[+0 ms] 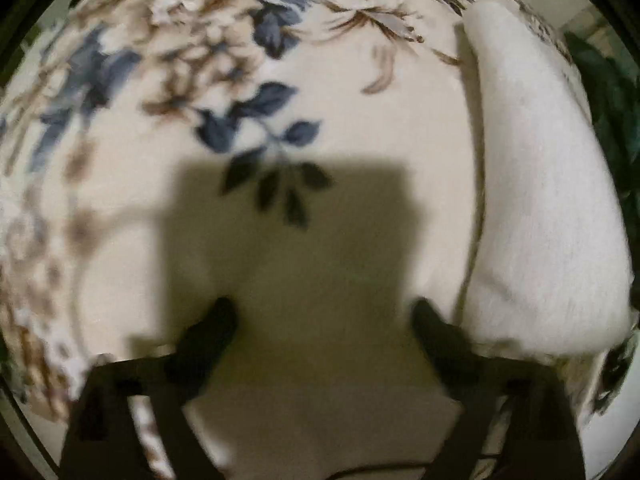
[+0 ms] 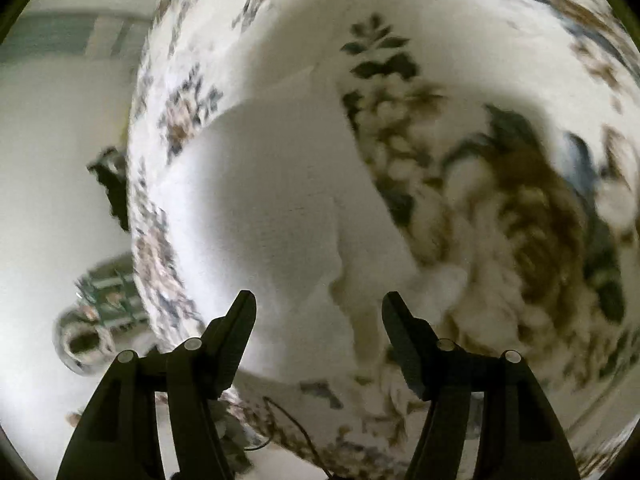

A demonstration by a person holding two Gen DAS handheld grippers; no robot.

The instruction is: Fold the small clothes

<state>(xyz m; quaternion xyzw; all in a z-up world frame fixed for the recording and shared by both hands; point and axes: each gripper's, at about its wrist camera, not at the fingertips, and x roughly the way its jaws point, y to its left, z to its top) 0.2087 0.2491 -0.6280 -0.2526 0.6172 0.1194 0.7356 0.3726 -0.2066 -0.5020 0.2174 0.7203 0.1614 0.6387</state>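
My left hand-held gripper points down at the floral blanket, jaws wide apart, holding nothing, just left of the white garment. My right hand-held gripper hangs over that garment, jaws wide, empty. The garment lies folded, thick and plain white on the blanket.

We see a cream blanket printed with blue and brown flowers, covering the surface. A folded white garment lies flat on it near one edge, in both wrist views.
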